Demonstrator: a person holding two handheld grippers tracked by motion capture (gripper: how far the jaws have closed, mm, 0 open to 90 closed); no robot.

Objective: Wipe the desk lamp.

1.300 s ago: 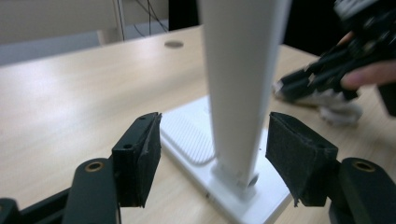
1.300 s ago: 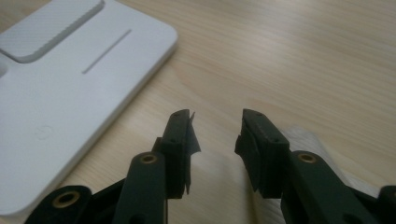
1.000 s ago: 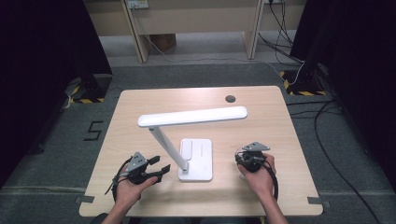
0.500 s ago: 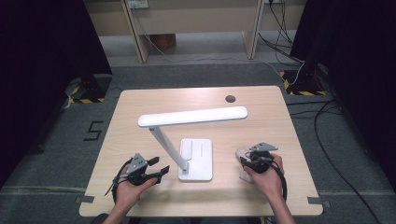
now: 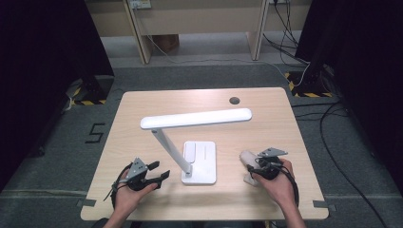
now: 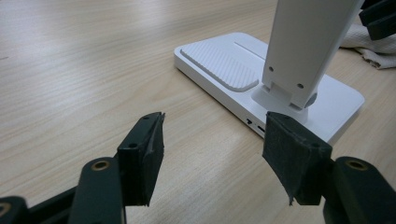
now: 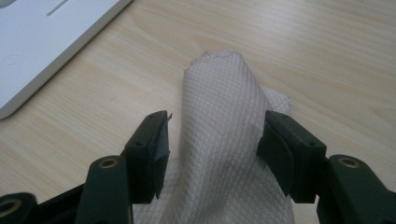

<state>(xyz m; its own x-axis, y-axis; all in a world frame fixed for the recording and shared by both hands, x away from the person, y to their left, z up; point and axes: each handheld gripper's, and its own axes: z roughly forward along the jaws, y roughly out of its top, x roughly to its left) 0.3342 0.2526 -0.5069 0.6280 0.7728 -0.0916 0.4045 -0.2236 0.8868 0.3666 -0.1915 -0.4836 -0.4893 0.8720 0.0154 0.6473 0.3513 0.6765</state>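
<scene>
- Cloth (image 7: 229, 140) is a white waffle-textured wipe bunched up on the counter (image 5: 285, 123), just right of the lamp base (image 5: 202, 161).
- Right tool (image 5: 261, 167) is right on it: jaws spread, straddling the raised fold, not pinched yet. The fold runs straight ahead between the jaws, so closing should catch it.
- Left tool (image 5: 159, 172) is open too, empty, aimed at the lamp's hinge (image 6: 289, 93) from the other side.

Far half of table (image 5: 275, 102) is bare, so I have free passage there. Lamp (image 5: 195, 118) head spans the centre overhead; its base (image 5: 202, 164) blocks the near middle between my grippers. Cloth (image 5: 247, 159) lies right of base, narrowing that gap.
</scene>
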